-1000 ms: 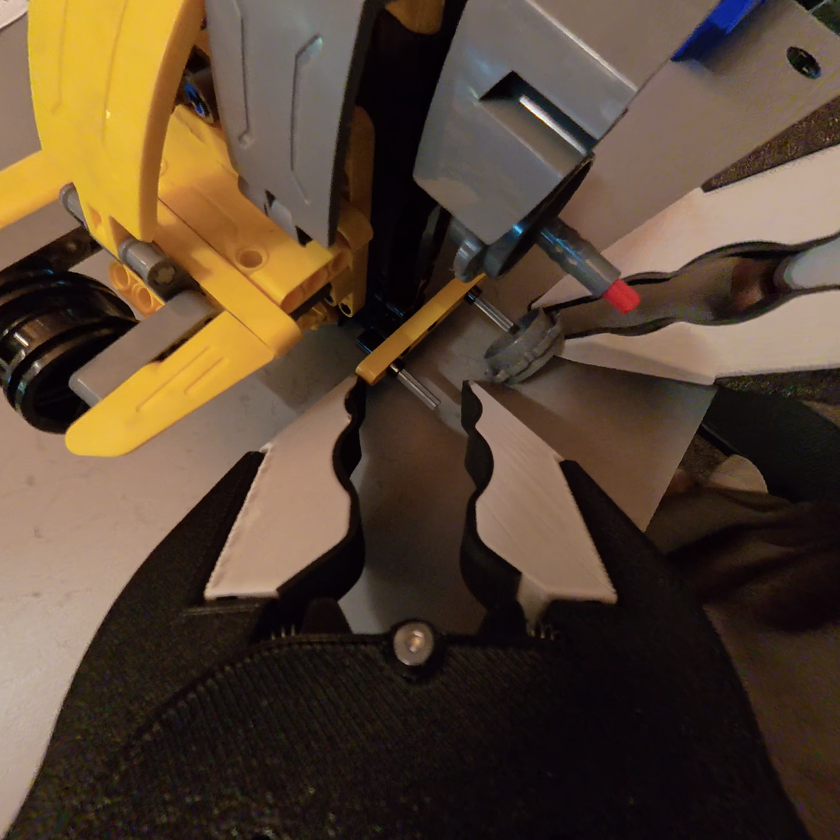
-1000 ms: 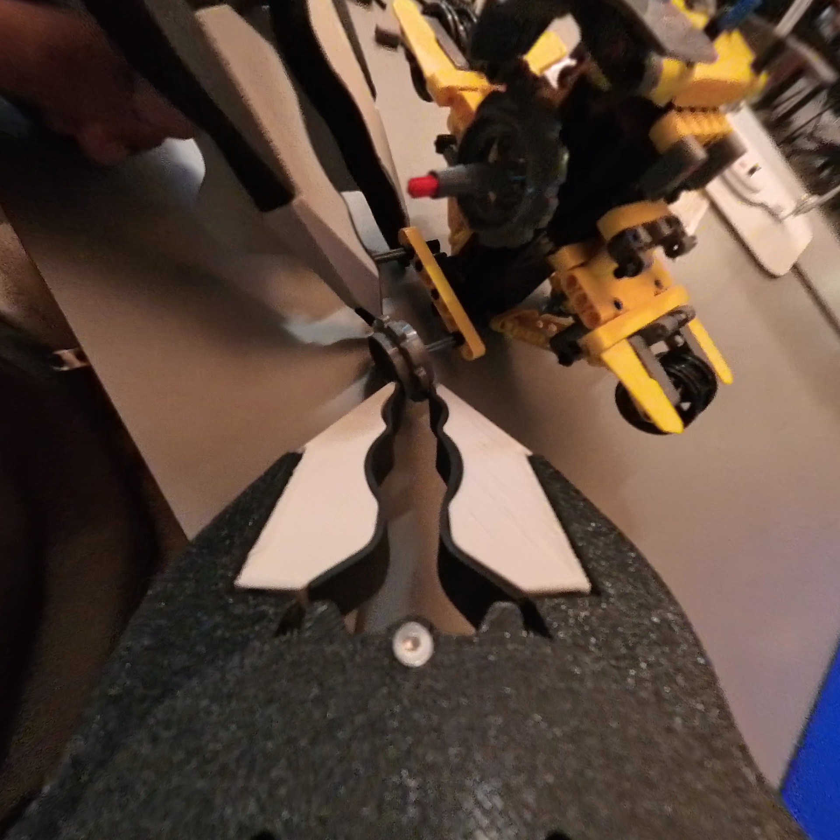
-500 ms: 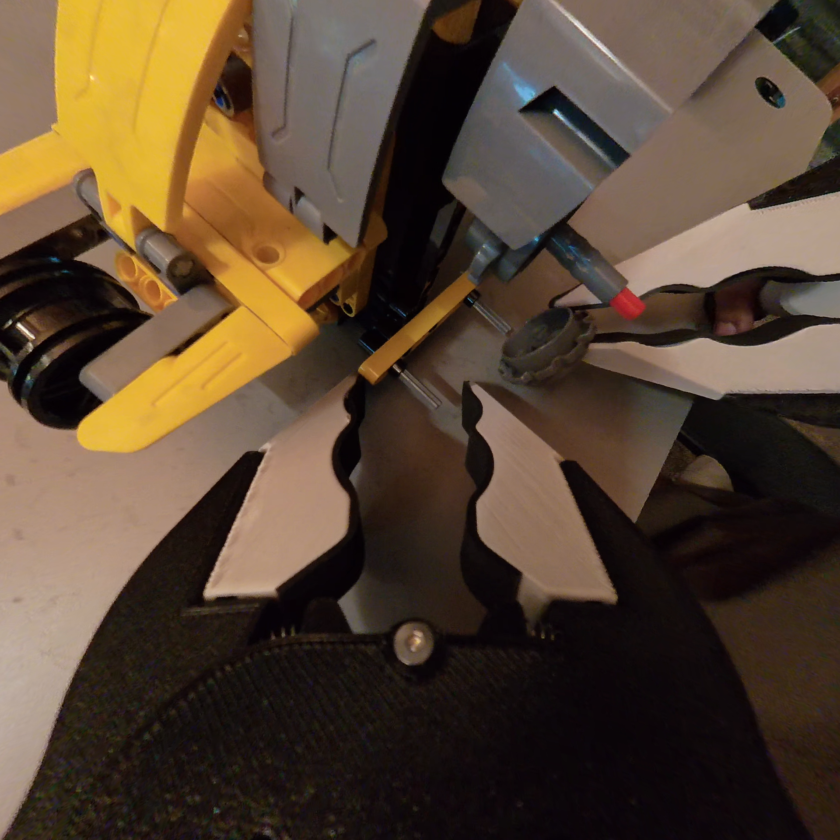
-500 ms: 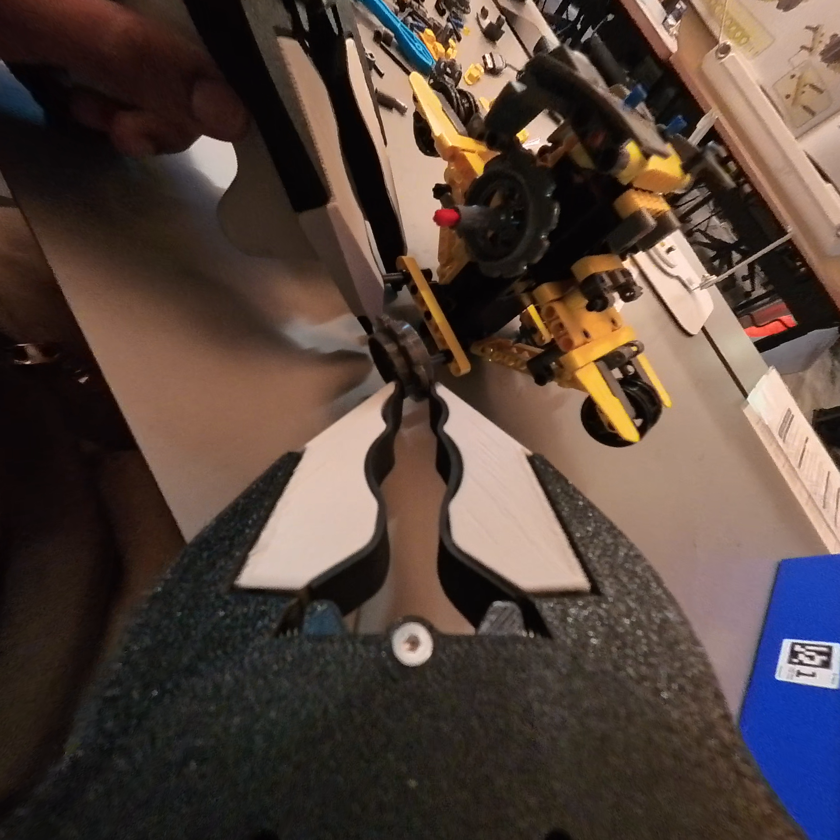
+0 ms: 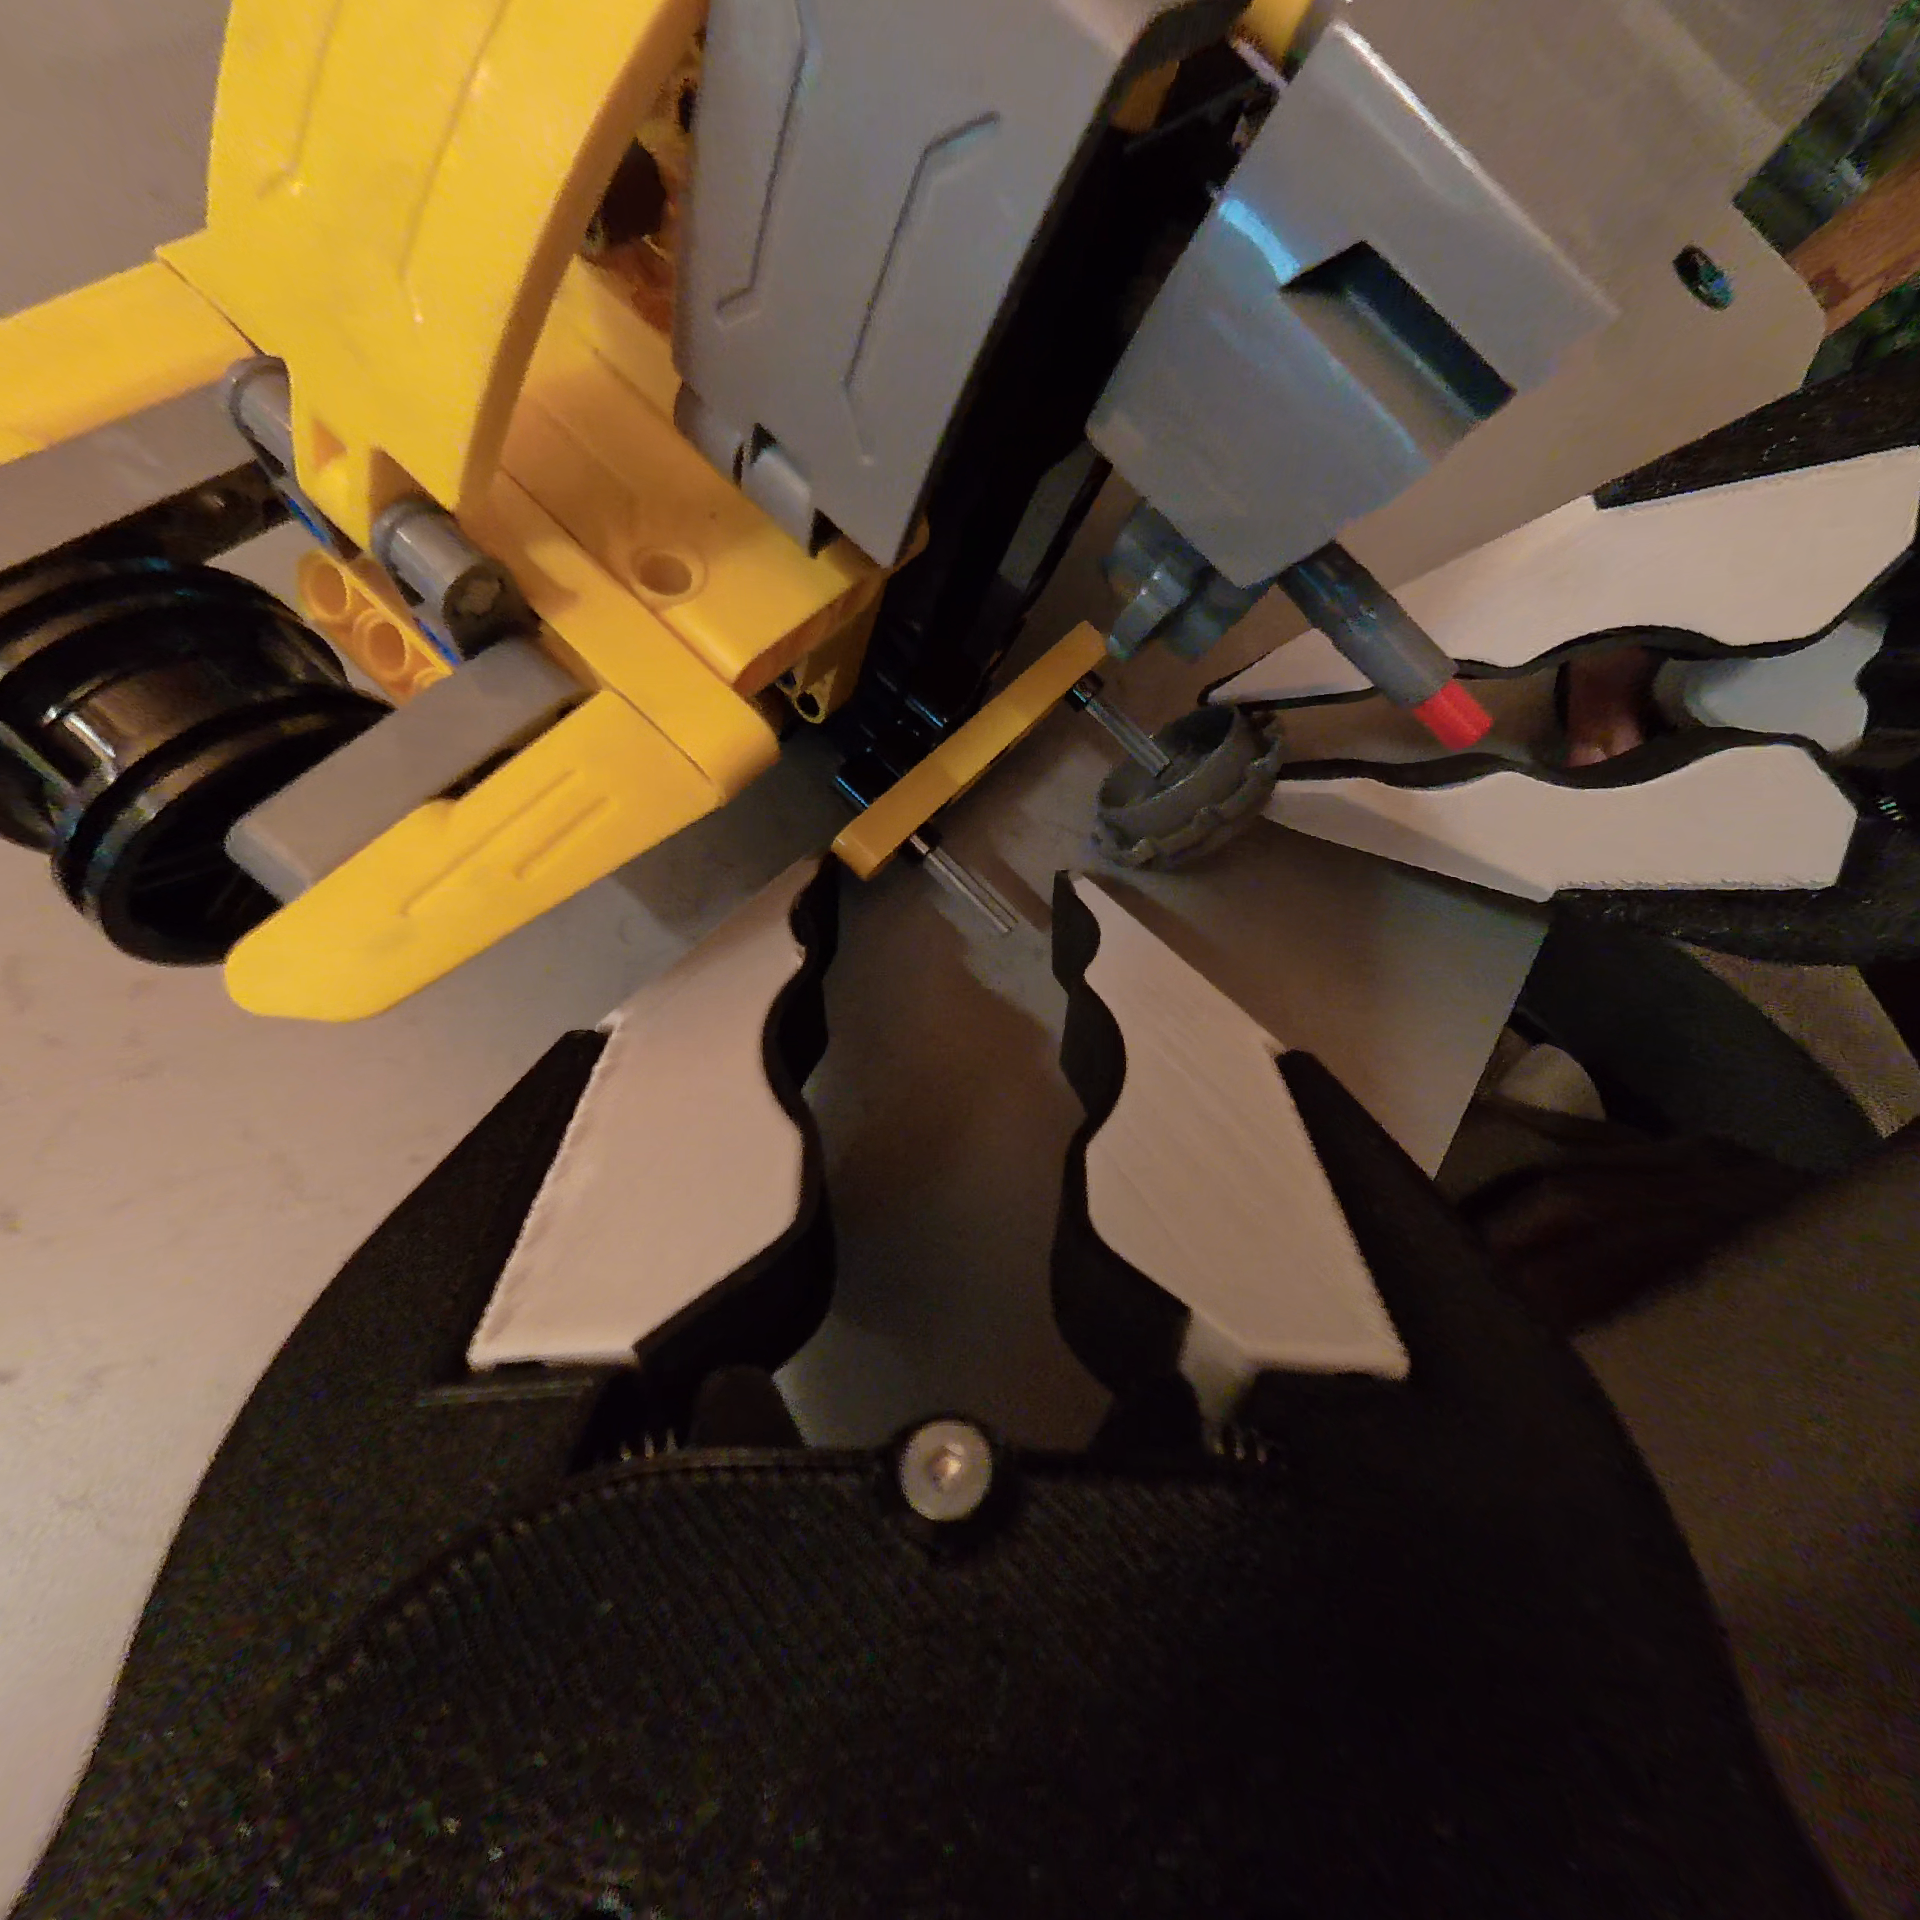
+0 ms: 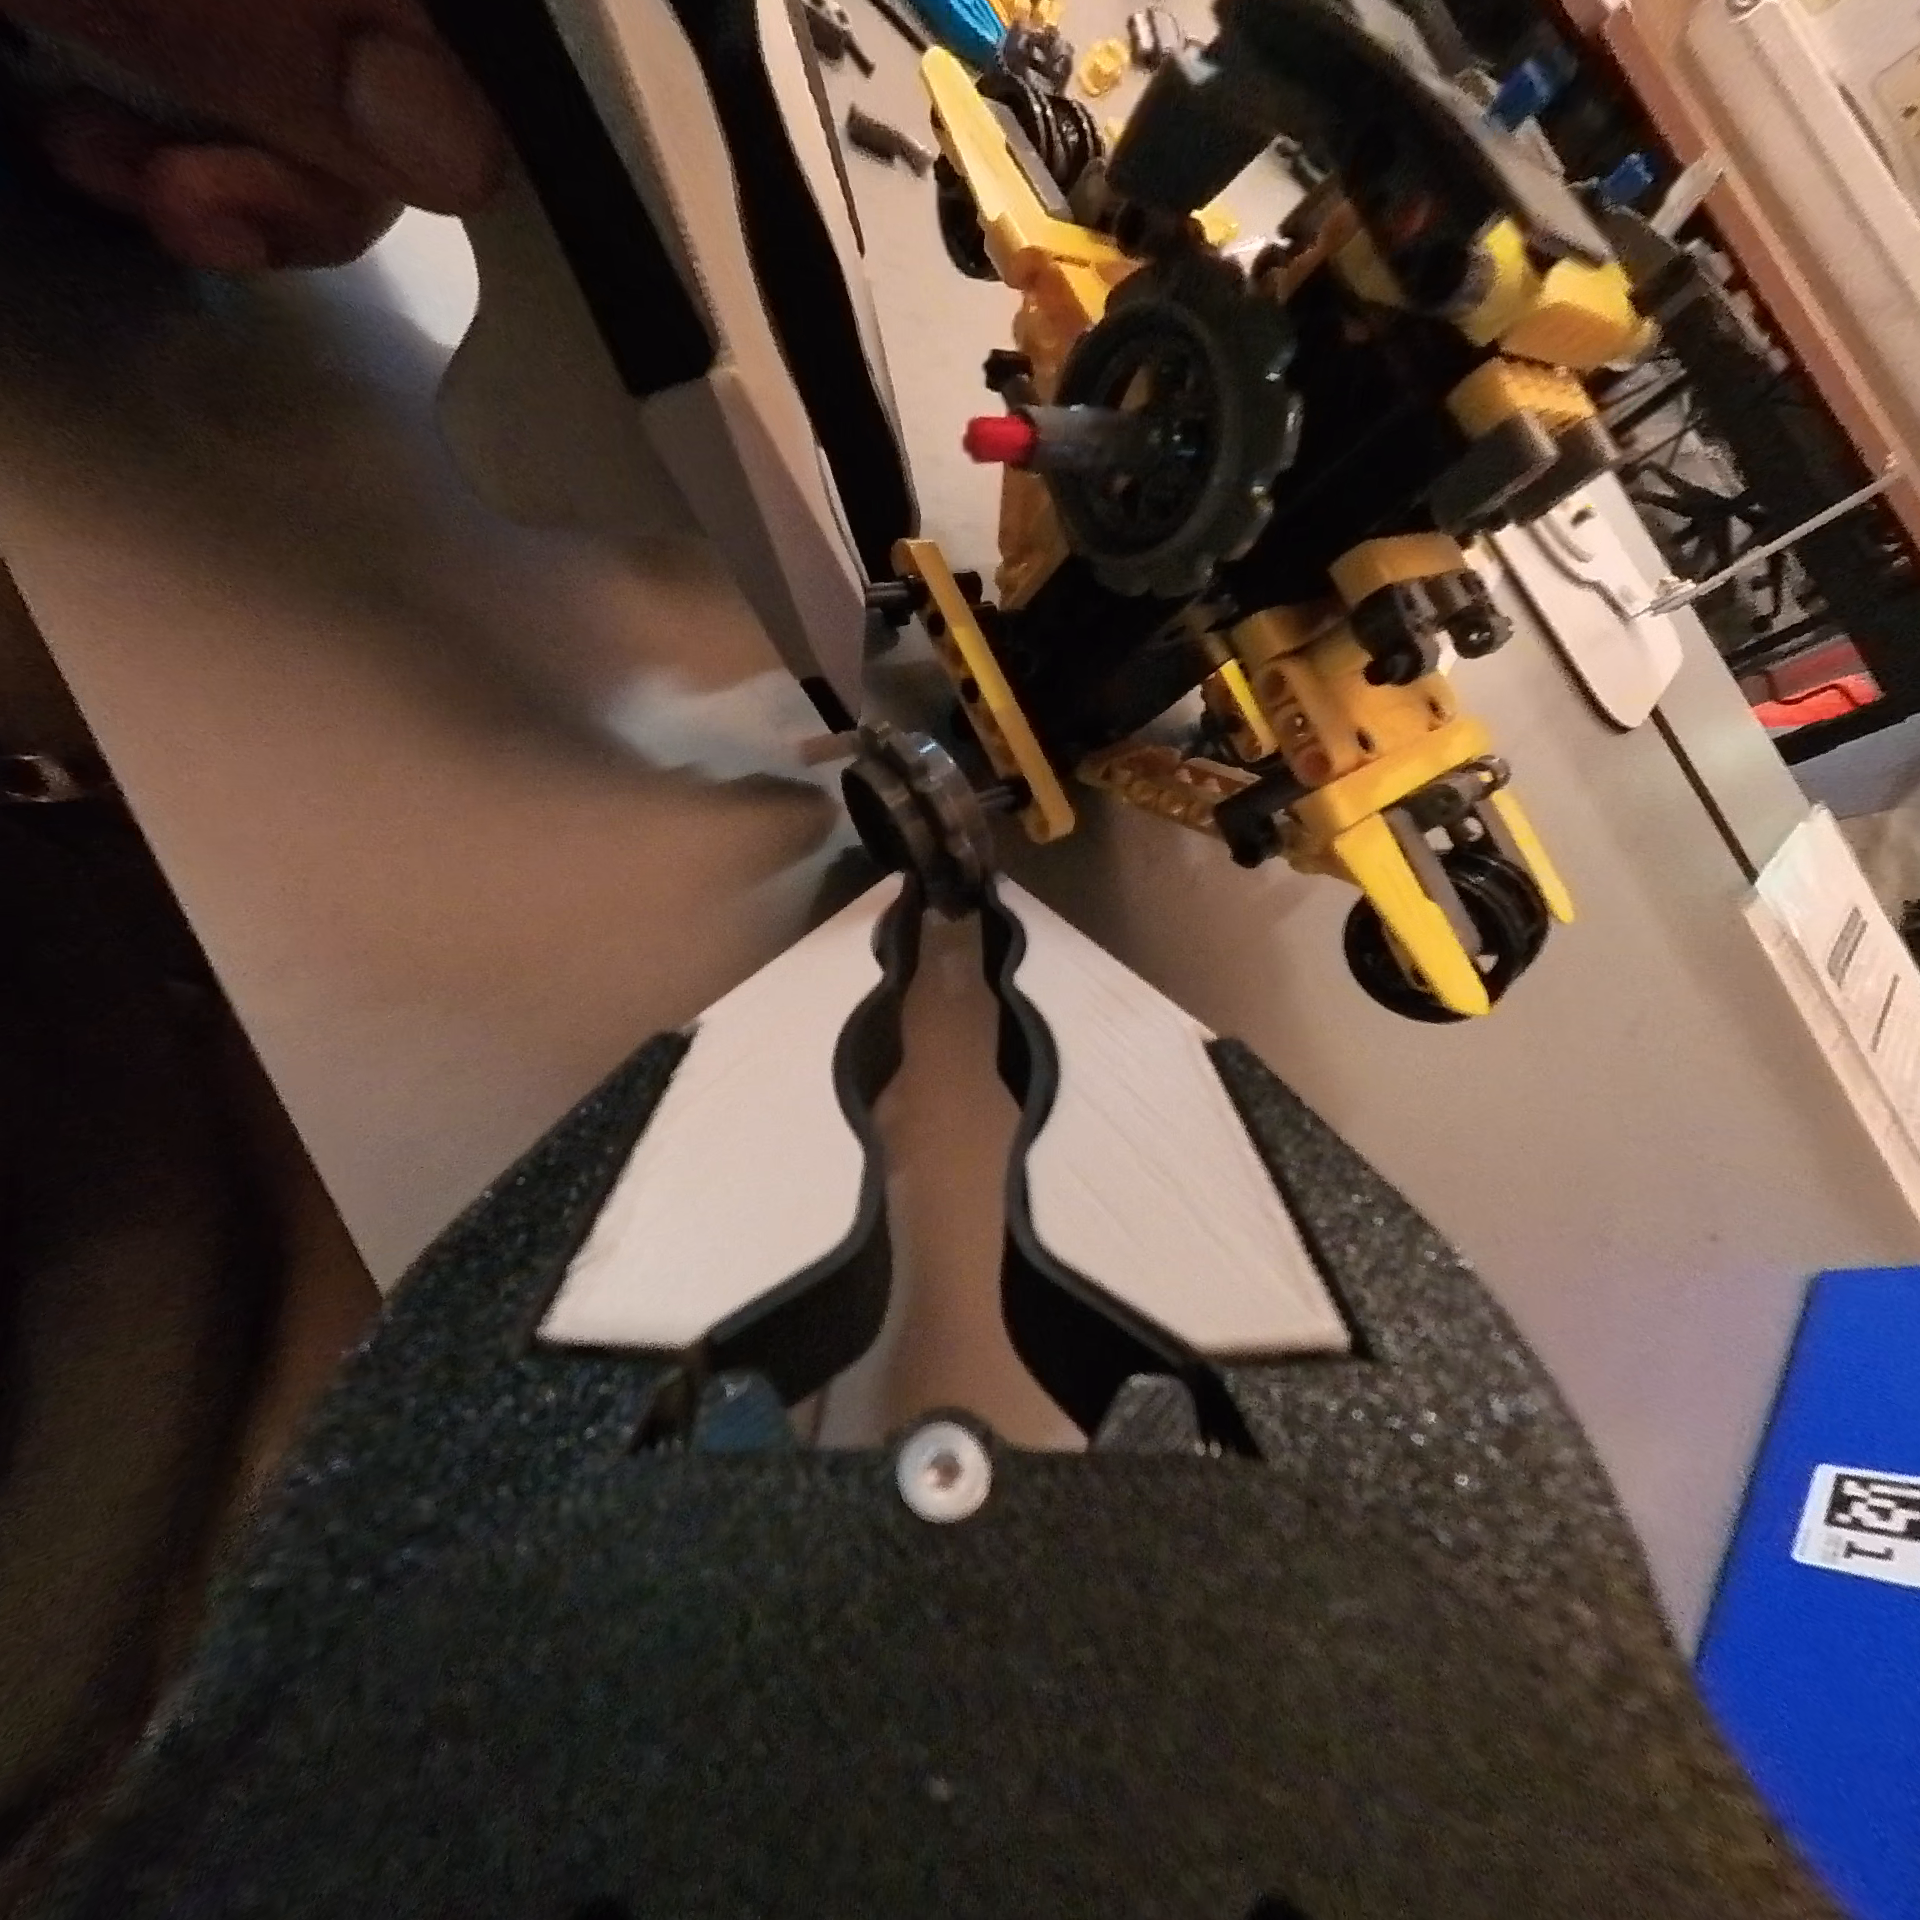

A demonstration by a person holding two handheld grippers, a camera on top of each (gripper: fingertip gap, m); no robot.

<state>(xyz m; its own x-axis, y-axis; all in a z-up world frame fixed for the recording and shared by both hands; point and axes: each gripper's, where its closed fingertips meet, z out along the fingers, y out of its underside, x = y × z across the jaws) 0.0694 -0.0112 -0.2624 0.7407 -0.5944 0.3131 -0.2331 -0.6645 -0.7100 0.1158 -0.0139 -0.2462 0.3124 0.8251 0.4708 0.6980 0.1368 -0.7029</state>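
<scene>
A yellow, grey and black brick-built vehicle (image 5: 582,499) stands on the grey table (image 5: 156,1143). A short yellow beam (image 5: 966,748) with two thin axles sticks out of its side. My left gripper (image 5: 940,894) is open, its tips on either side of the lower axle (image 5: 971,883), just below the beam. My right gripper (image 6: 951,904) is shut on a small dark grey wheel hub (image 6: 914,821) and holds it at the tip of the upper axle, beside the beam (image 6: 982,696). The hub also shows in the left wrist view (image 5: 1190,790). A grey pin with a red tip (image 6: 997,436) juts from a wheel above.
A blue box (image 6: 1818,1558) with a tag lies at the near right. A white flat object (image 6: 1600,623) lies beyond the vehicle. Loose small parts (image 6: 1039,42) are scattered at the far end. A person's hand (image 6: 260,156) holds the left gripper. The table edge (image 5: 1475,1039) is close.
The right gripper drew the hub slightly away from the upper axle, then brought it back against the axle tip. The left gripper stays open at the lower axle.
</scene>
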